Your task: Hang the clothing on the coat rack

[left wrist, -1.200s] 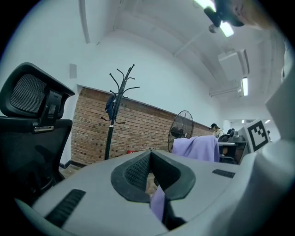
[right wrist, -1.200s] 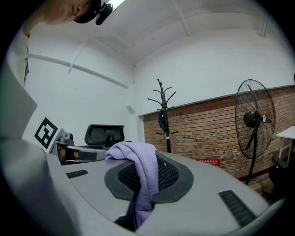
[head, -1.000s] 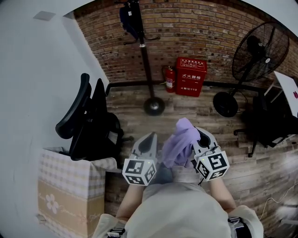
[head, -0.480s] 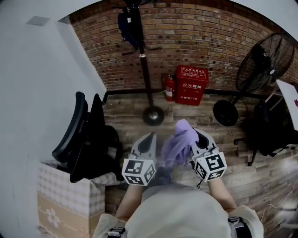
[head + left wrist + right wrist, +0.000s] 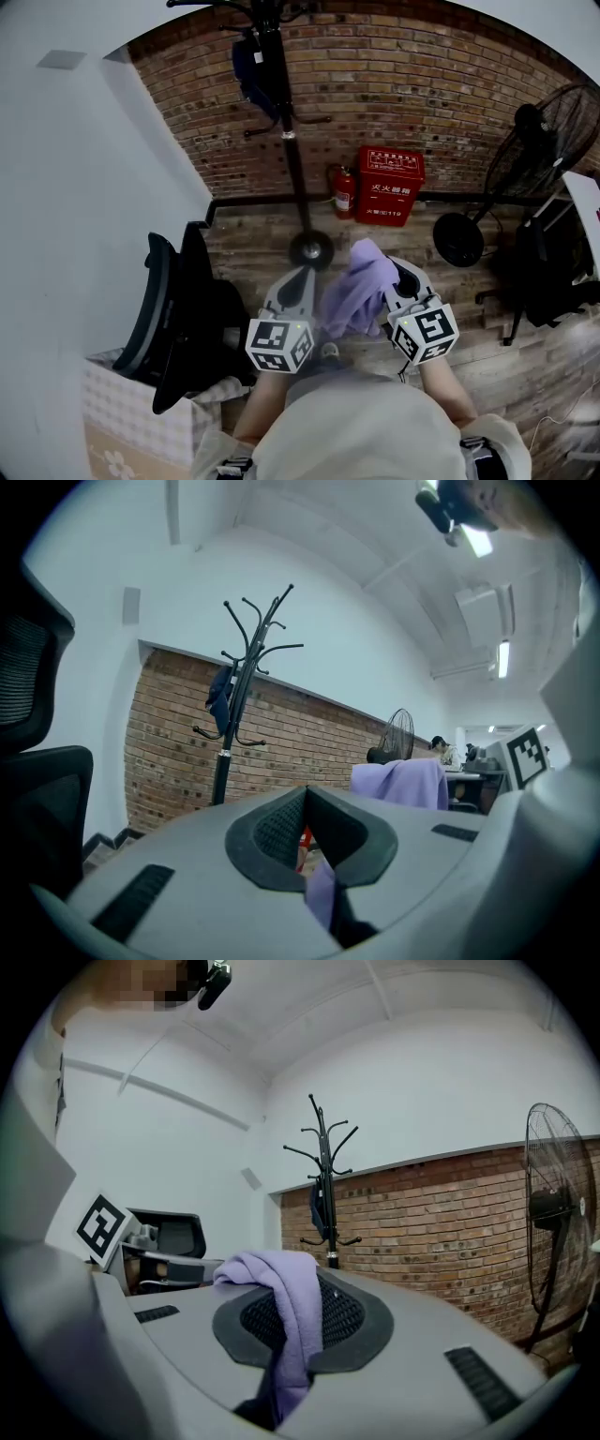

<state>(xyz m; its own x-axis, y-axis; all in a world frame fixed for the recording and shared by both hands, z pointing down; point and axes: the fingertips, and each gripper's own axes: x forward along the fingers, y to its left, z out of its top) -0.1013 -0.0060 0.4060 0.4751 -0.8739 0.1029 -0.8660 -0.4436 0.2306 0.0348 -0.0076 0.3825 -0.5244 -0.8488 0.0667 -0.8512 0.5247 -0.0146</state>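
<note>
The right tool (image 5: 401, 272) is closed on the lilac garment (image 5: 354, 291). The cloth is pinched between its dark ribbed pads, bunches over the jaw tips and hangs down on the inner side. The left tool (image 5: 302, 277) has its jaws drawn narrow, almost together, with a strip of the same lilac cloth caught low between them. A thin gap remains higher up.

Each tool carries a cube with black-and-white square markers (image 5: 279, 345). No letters or numbers can be read on them.

The garment hangs between the two tools in front of the person, above the wood-plank floor (image 5: 253, 244). It is well apart from the coat rack (image 5: 286, 122), a black pole on a round base that stands by the brick wall (image 5: 422, 84). A dark blue item (image 5: 248, 70) hangs from one of the rack's upper hooks.

To the right of the pole stands a red box (image 5: 389, 186) with white Chinese characters and the number 119. A small fire extinguisher (image 5: 343, 192) stands just beside it.

Further right is a black pedestal fan (image 5: 544, 141). To the left, a black office chair (image 5: 178, 319) stands next to a checked box (image 5: 122, 422) printed with a flower.
</note>
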